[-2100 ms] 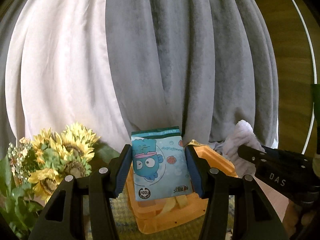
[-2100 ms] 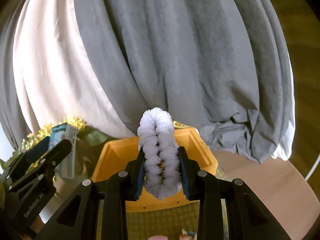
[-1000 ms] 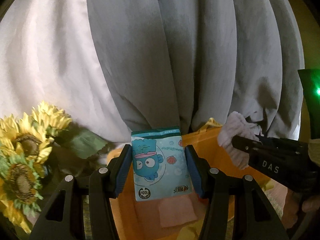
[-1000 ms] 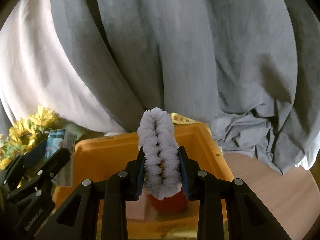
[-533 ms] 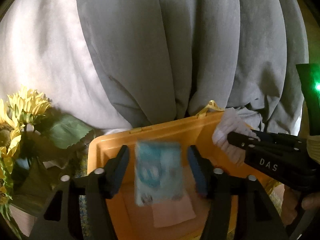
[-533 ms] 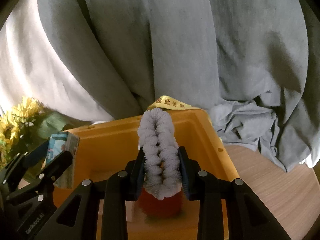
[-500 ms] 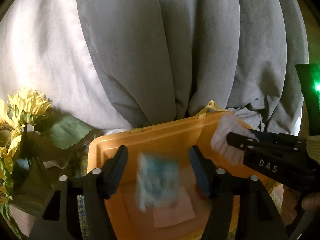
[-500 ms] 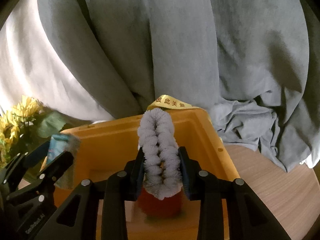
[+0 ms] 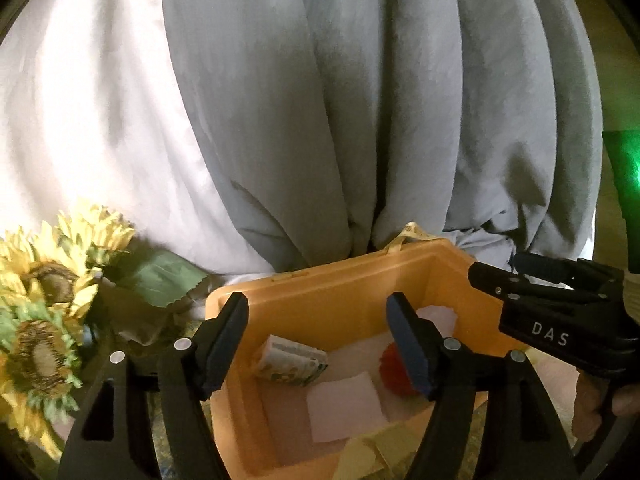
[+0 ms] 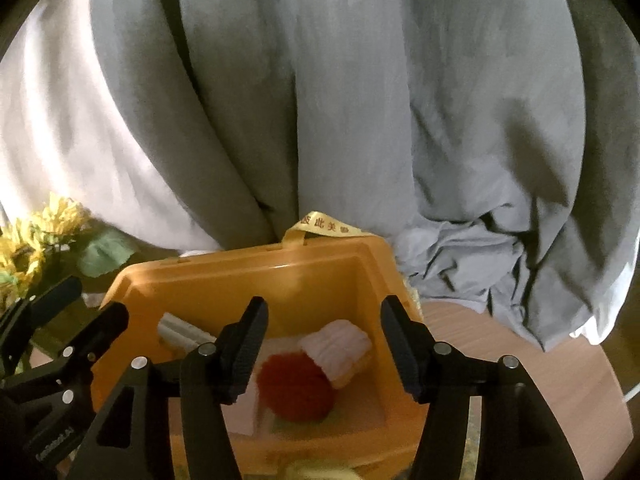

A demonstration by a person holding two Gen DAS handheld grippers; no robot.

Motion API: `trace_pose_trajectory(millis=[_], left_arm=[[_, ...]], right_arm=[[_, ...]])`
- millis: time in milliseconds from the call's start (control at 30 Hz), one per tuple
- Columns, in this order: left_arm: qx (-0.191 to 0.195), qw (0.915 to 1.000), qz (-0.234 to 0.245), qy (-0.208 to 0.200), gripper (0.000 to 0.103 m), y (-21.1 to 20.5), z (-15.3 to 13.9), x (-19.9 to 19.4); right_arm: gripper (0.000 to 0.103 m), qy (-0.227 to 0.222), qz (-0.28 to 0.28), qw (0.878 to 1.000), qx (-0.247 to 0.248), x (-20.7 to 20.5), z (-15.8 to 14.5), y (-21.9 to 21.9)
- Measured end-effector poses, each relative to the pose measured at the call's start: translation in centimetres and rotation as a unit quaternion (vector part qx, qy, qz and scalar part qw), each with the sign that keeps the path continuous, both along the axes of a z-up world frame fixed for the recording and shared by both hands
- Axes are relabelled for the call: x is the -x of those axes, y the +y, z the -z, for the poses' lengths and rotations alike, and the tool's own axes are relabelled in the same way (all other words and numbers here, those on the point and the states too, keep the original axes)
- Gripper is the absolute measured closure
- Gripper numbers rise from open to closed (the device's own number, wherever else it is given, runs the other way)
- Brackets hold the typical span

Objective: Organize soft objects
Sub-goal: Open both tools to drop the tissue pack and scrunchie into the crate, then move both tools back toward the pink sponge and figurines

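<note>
My left claw [image 9: 316, 344] and right claw [image 10: 324, 344] gape empty over the orange bin [image 10: 280, 264]. Pack [image 9: 292, 364] and towel [image 10: 340, 344] lie inside. "DAS" marks my right claw; the ribbon [image 10: 324, 224] print is unreadable.

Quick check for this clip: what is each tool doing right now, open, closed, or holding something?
Left tool: open, holding nothing, above the orange bin.
Right tool: open, holding nothing, above the same bin.
</note>
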State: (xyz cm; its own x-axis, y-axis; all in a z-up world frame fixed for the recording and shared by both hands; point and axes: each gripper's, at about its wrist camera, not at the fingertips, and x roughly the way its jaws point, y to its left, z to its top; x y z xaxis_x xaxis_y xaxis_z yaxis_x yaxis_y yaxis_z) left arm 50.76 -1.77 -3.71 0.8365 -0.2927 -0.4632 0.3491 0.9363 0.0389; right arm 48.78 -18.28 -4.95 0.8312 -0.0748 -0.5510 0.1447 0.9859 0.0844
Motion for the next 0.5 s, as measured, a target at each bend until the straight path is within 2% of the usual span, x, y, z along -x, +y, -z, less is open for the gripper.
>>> trace_pose_trajectory(millis=[233, 500], left_arm=[[0.000, 0.9998, 0.003, -0.020, 0.030, 0.4, -1.7, 3.1], [-0.003, 0.9995, 0.021, -0.025, 0.028, 0.6, -2.4, 6.6]], right_arm=[[0.042, -0.009, 0.008, 1.000, 0.014, 3.6, -1.7, 0.0], [0.042, -0.007, 0.021, 0.999, 0.024, 7.8, -2.7, 0.0]])
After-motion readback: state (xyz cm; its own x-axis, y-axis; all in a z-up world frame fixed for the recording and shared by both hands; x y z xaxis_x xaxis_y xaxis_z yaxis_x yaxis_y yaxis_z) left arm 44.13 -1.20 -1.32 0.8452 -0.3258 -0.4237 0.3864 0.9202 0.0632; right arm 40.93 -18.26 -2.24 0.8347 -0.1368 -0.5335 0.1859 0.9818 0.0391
